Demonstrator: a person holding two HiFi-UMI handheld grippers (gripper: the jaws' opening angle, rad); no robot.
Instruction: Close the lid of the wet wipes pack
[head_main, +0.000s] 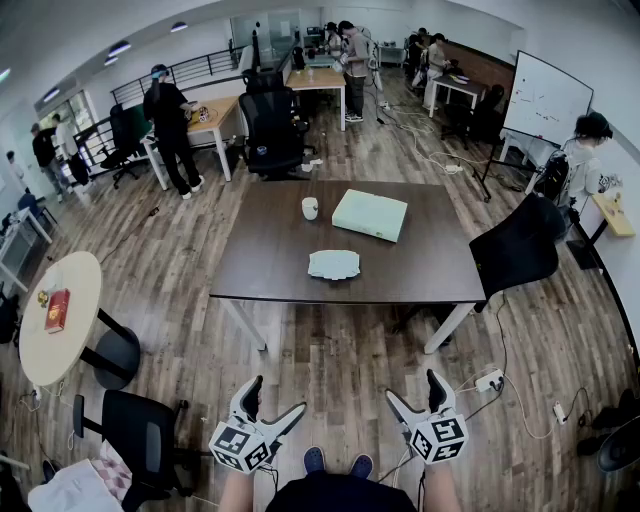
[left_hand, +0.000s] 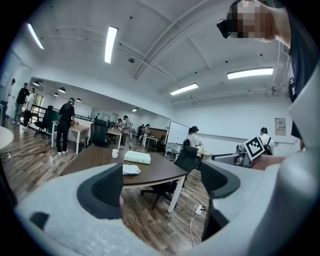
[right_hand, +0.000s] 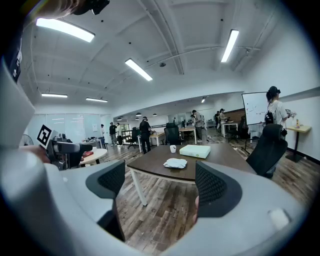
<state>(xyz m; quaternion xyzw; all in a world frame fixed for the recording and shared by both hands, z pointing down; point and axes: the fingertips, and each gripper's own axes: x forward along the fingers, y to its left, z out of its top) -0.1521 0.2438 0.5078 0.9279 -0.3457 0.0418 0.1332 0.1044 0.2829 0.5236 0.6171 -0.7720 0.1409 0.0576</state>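
Near the middle of the head view, on the dark brown counter, lies the wet wipes pack — a pale, flat pack close to the counter's near edge. It is too small to tell how its lid sits. Behind it, toward the upper right, is a pale green box. Just left of the box stands a white cup. The pack touches neither of them.

At the bottom of the frame are the two tongs, well apart from the counter, with wooden floor in between. The left tongs are at the lower left and the right tongs at the lower right, and both point toward the counter. In the left gripper view the left tongs are spread wide, and only the floor and the far counter show between them. The right gripper view shows the same — spread wide, nothing pinched.

A black chair stands at the counter's right end. Two blue shoes peek out at the very bottom, between the tongs. People stand far off in the upper part of the frame.
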